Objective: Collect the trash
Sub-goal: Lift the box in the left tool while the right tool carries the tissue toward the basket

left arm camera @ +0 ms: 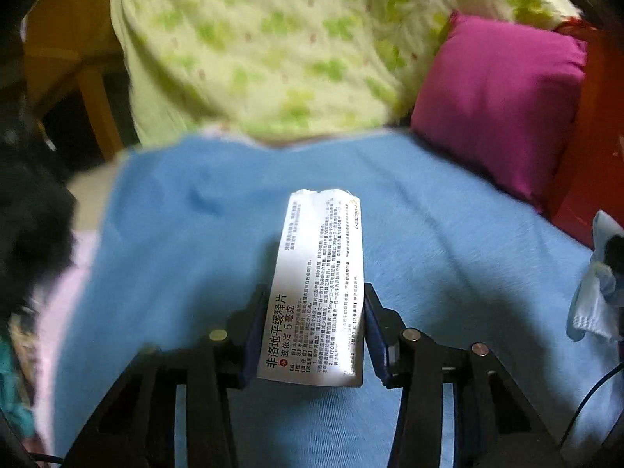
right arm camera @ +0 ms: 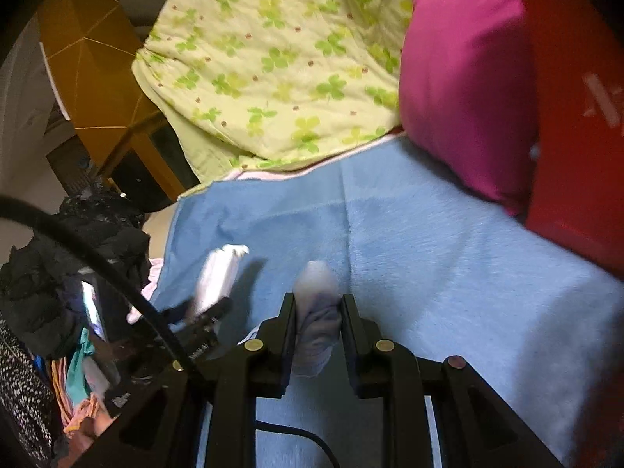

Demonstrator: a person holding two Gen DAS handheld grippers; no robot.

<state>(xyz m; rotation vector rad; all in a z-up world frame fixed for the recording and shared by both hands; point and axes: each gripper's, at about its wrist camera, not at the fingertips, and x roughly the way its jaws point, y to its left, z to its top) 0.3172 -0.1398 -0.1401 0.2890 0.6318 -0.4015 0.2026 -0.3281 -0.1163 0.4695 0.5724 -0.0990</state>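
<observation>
My left gripper (left arm camera: 314,312) is shut on a white medicine box (left arm camera: 318,284) printed with black text, held above the blue blanket (left arm camera: 195,234). My right gripper (right arm camera: 318,312) is shut on a crumpled pale blue face mask (right arm camera: 316,312), also above the blue blanket (right arm camera: 429,253). In the right wrist view the left gripper (right arm camera: 202,314) shows at the left with the white box (right arm camera: 218,277) in it. In the left wrist view the mask (left arm camera: 592,292) shows at the right edge.
A green clover-print quilt (left arm camera: 273,46) lies at the back of the bed, a magenta pillow (left arm camera: 499,101) against a red headboard (right arm camera: 577,117) at the right. Dark clothes (right arm camera: 78,257) pile up on the left beside wooden furniture (right arm camera: 89,58).
</observation>
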